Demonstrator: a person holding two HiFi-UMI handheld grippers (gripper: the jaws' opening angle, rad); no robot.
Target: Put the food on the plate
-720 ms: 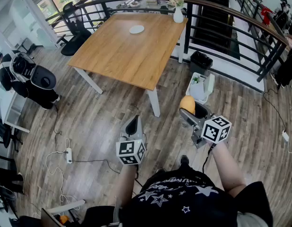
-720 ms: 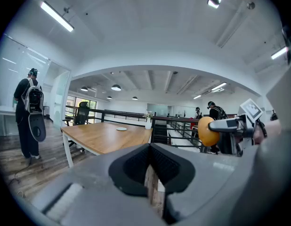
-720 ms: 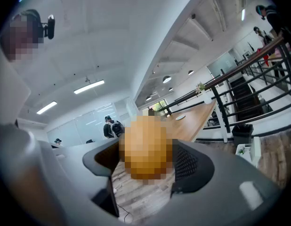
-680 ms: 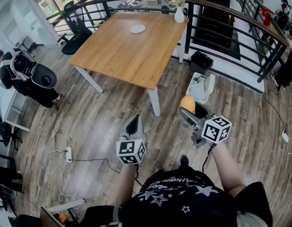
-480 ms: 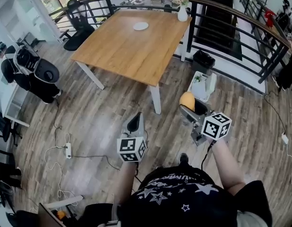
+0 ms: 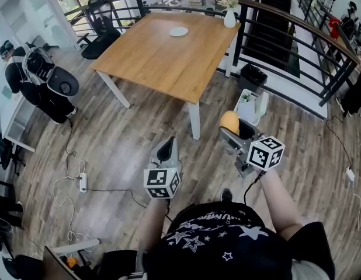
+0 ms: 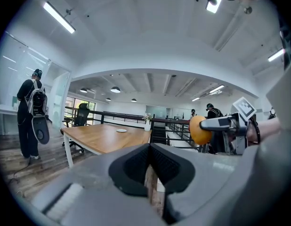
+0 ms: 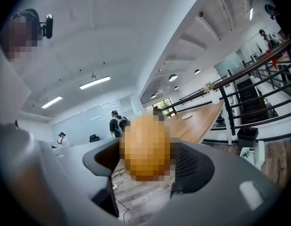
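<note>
A round orange-yellow piece of food sits between the jaws of my right gripper, which is shut on it and held about level above the wooden floor. In the right gripper view the food fills the gap between the dark pads. My left gripper hangs beside it to the left, shut and holding nothing; its pads meet at the tips. A small white plate lies on the far part of the wooden table, well ahead of both grippers. The plate also shows small in the left gripper view.
A white vase with flowers stands at the table's far right corner. A black railing runs behind, with a black bin and a white box near the table leg. An office chair, a person with a backpack and floor cables are at left.
Both grippers keep their pose and the food stays in the right jaws. The head view has shifted, so the table and plate sit slightly further right and the person at left shows more.
</note>
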